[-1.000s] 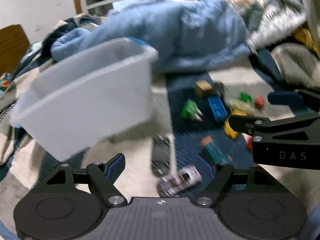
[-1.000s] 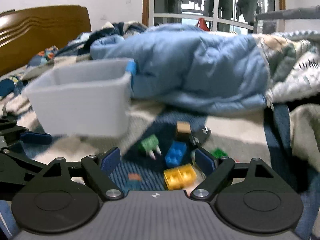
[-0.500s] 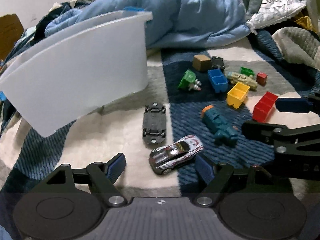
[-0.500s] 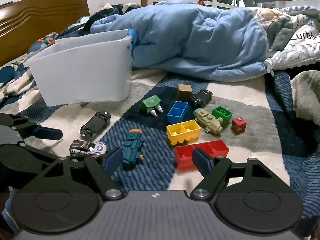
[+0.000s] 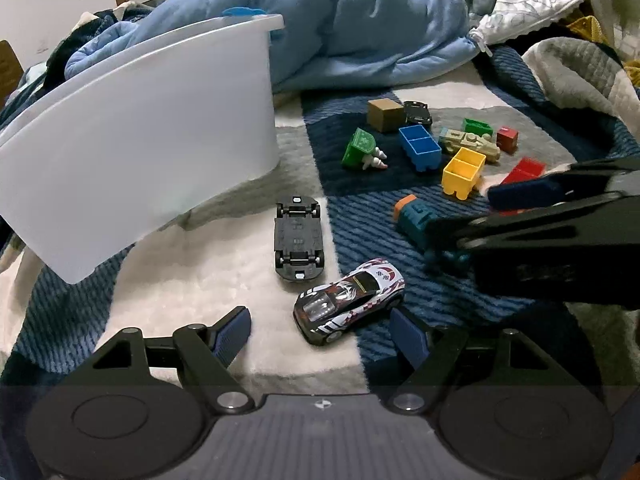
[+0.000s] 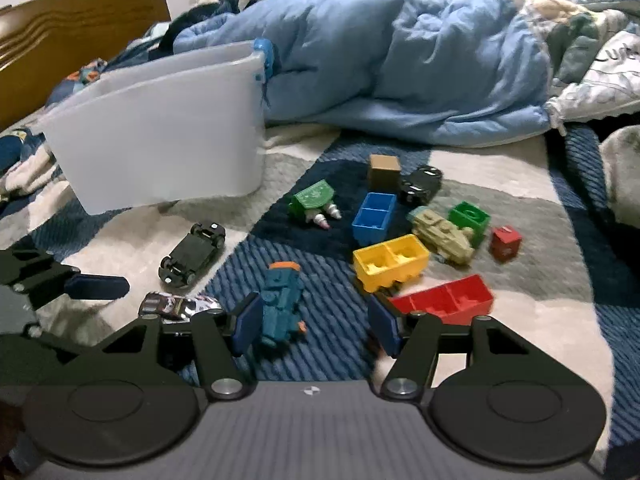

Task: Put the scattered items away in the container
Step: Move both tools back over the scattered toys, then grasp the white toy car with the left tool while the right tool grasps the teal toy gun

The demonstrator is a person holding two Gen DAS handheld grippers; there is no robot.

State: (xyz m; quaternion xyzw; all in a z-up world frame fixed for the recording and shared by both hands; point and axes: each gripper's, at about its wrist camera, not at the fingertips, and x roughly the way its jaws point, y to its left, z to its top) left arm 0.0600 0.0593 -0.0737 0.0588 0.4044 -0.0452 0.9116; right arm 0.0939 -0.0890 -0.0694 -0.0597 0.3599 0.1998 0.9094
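Note:
A white plastic bin (image 5: 132, 128) (image 6: 160, 136) stands on the bed at the left. Toys lie scattered to its right: a white race car (image 5: 348, 300) (image 6: 176, 306), an overturned black car (image 5: 298, 238) (image 6: 192, 252), a teal robot (image 6: 280, 308) (image 5: 420, 222), yellow (image 6: 390, 264), blue (image 6: 374, 216) and red (image 6: 444, 300) bricks. My left gripper (image 5: 320, 336) is open, low over the blanket, with the race car just ahead between its fingers. My right gripper (image 6: 314, 322) is open, and the teal robot lies beside its left finger.
A green toy (image 6: 314, 202), a brown cube (image 6: 384, 168), a small black car (image 6: 420, 186), a tan tank (image 6: 442, 236), a green block (image 6: 468, 216) and a red cube (image 6: 506, 242) lie further back. A blue duvet (image 6: 400, 64) is heaped behind. A wooden headboard (image 6: 76, 36) is far left.
Both grippers have dropped lower and moved forward toward the toys. The race car and the teal robot now sit closer to the fingers. Both stay open.

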